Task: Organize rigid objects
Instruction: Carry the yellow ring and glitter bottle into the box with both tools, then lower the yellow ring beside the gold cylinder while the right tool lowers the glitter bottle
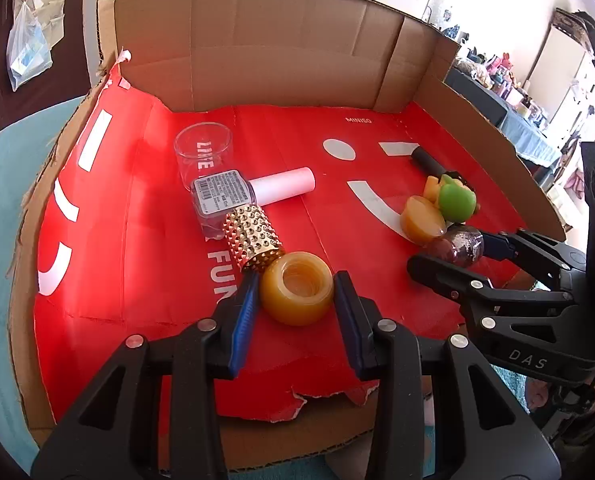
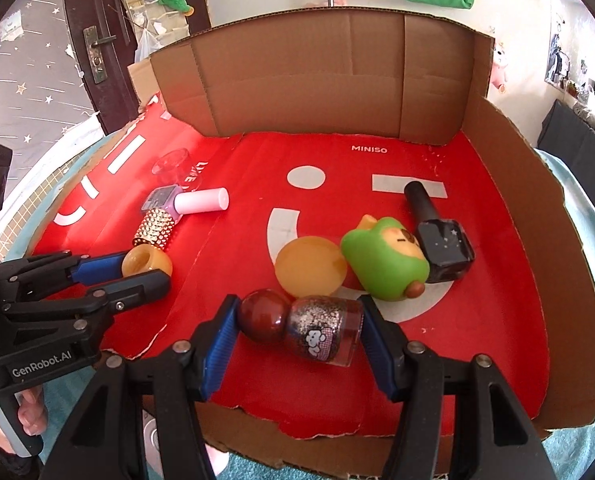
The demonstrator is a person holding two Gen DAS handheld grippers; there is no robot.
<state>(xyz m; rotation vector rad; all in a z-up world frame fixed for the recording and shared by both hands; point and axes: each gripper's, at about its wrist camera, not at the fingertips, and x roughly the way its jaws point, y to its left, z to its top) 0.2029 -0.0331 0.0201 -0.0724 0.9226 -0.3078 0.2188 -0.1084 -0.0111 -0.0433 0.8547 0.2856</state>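
From the left wrist we see our left gripper narrowed around the amber ring-shaped piece, a blue pad close on each side; whether both pads press it we cannot tell. Just beyond its left finger lies the gold studded cap, then the lilac polish bottle and a clear glass cup, all on the red sheet in the cardboard box. From the right wrist, our right gripper is clamped on the glitter polish bottle — pads at cap and base. Just ahead sit an amber disc, a green toy figure and, further right, a black polish bottle.
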